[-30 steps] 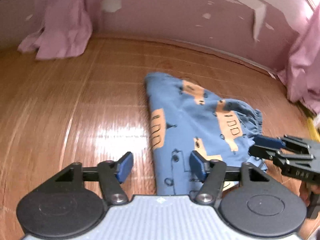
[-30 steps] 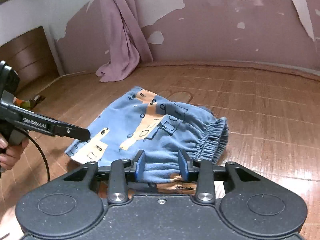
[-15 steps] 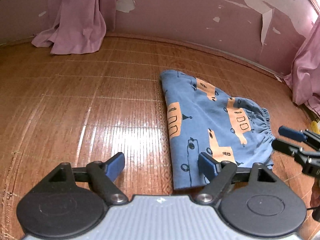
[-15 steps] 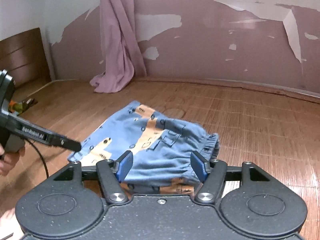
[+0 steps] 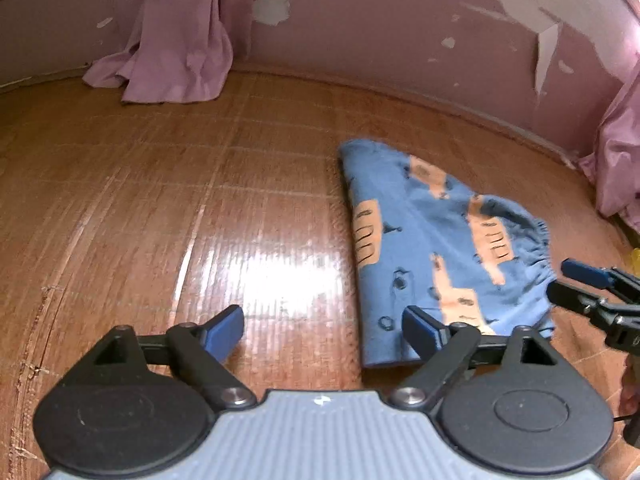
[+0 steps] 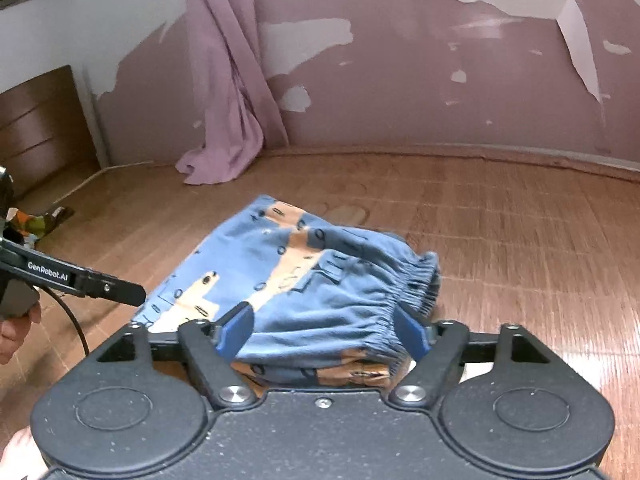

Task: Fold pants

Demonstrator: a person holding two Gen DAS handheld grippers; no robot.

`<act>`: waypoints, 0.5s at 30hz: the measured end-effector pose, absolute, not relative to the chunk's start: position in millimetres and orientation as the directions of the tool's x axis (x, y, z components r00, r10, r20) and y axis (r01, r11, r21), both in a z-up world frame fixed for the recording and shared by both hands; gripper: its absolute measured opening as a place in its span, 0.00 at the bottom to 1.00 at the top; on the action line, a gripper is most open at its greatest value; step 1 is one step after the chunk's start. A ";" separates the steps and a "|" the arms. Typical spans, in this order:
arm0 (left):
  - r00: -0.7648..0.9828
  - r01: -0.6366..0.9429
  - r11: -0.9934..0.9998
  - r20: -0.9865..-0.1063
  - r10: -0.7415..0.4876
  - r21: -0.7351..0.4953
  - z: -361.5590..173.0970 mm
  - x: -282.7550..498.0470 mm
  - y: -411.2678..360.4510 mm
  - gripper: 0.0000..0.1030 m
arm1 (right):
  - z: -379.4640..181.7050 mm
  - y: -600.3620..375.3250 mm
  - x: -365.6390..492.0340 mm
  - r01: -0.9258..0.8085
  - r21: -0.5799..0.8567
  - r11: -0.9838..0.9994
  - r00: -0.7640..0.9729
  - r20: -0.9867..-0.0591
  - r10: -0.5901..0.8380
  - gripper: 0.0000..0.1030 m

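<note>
Blue pants (image 5: 436,248) with orange truck prints lie folded on the wooden floor (image 5: 160,208), the elastic waistband (image 6: 408,280) toward the right gripper. In the left wrist view my left gripper (image 5: 322,330) is open above the floor, its right finger over the pants' near corner. My right gripper (image 6: 326,328) is open above the waistband edge, holding nothing. The right gripper (image 5: 580,284) shows at the right edge of the left wrist view. The left gripper's finger (image 6: 100,286) reaches in from the left of the right wrist view.
Pink curtains (image 5: 172,60) pool on the floor against a peeling pink wall (image 6: 440,80). Another pink cloth (image 5: 624,160) hangs at the right. A wooden drawer unit (image 6: 36,128) stands at far left. A hand (image 6: 16,328) holds the left gripper's handle.
Both grippers opened wider and drew back and up from the pants. The right gripper's jaws, narrow over the waistband a second ago, now stand wide apart.
</note>
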State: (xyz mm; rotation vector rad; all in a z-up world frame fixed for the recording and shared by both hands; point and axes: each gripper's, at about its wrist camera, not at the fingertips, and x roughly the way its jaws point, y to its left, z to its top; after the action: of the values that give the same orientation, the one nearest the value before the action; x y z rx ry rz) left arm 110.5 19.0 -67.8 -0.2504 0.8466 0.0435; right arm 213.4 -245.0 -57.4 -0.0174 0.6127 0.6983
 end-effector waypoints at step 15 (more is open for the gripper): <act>0.626 -0.048 0.950 -0.750 -0.212 -0.309 -77.1 125.4 -1.0 0.47 | -61.8 -242.5 212.5 -0.617 0.200 0.761 0.592 -0.518 0.617 0.85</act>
State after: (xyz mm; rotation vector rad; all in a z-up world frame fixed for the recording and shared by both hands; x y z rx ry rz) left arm 125.4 -1.0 -77.1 -0.3141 0.8927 -0.0962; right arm 212.5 -242.5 -61.8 -0.0005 0.6025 0.7175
